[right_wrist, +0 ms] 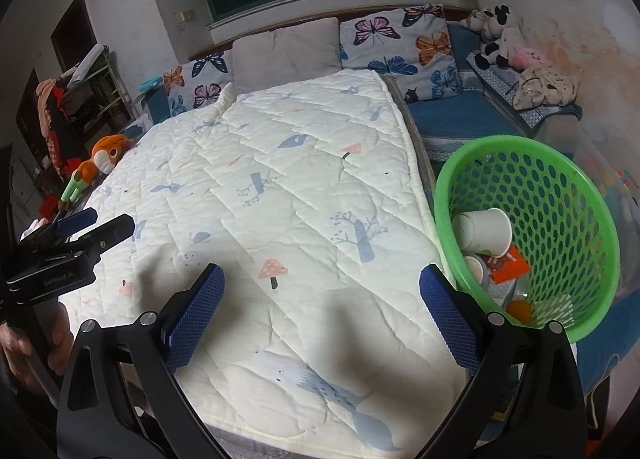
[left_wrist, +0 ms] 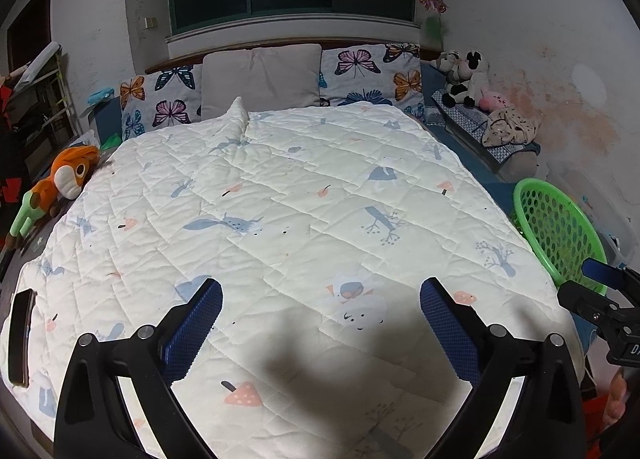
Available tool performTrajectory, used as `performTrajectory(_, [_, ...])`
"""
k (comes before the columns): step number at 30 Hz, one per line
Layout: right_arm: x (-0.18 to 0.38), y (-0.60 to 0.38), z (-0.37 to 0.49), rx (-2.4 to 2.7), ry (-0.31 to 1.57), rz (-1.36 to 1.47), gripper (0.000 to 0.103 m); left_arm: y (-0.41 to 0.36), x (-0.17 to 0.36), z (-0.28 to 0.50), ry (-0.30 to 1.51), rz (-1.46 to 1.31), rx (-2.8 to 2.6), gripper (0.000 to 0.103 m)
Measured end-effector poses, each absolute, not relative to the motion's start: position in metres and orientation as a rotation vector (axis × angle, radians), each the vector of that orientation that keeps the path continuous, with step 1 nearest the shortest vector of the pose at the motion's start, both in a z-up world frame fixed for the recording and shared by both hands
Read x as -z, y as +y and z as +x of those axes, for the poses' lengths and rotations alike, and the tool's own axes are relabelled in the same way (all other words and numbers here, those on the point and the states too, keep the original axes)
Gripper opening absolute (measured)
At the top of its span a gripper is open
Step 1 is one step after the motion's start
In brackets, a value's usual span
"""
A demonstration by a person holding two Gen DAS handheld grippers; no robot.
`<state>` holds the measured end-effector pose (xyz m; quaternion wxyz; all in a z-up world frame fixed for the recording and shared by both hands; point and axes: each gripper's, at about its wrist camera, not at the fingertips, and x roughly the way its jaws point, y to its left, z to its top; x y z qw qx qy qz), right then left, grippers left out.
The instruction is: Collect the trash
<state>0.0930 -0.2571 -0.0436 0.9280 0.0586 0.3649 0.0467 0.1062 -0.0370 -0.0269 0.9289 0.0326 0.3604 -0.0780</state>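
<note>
Cream quilt is covering most of the bed, printed with blue animals and pink mushrooms. Butterfly pillows and a grey pillow are leaning at the headboard. Orange plush toy is lying at the quilt's left edge; a dark phone is lying near the left corner.

Green mesh basket is sitting tilted just beside the bed's right edge, right of the right gripper, its rim near the right finger. Inside the basket: white paper cup on its side, orange wrapper, small orange ball, other bits I can't identify.

Left gripper is hovering over the quilt, jaws spread wide, holding nothing. Right gripper likewise: jaws spread wide, empty, over the quilt.
</note>
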Motion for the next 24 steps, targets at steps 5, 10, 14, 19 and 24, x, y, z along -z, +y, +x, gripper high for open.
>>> performTrajectory(5, [0.0442, -0.2544, 0.0942, -0.104, 0.748, 0.118, 0.097, -0.0357, 0.0273, 0.1045, 0.738, 0.067, 0.154, 0.096])
performTrajectory(10, [0.0444, -0.2529, 0.0952, -0.108, 0.748, 0.117, 0.097, -0.0335, 0.0275, 0.1032, 0.737, 0.068, 0.144, 0.096])
performTrajectory(14, [0.0446, -0.252, 0.0954, -0.109, 0.748, 0.118, 0.097, -0.0318, 0.0272, 0.102, 0.735, 0.065, 0.137, 0.096])
performTrajectory(19, [0.0445, -0.2514, 0.0954, -0.11, 0.748, 0.119, 0.098, -0.0307, 0.0276, 0.101, 0.735, 0.066, 0.131, 0.096])
performTrajectory(24, [0.0447, -0.2503, 0.0957, -0.112, 0.747, 0.123, 0.098, -0.0317, 0.0269, 0.099, 0.73, 0.067, 0.131, 0.096])
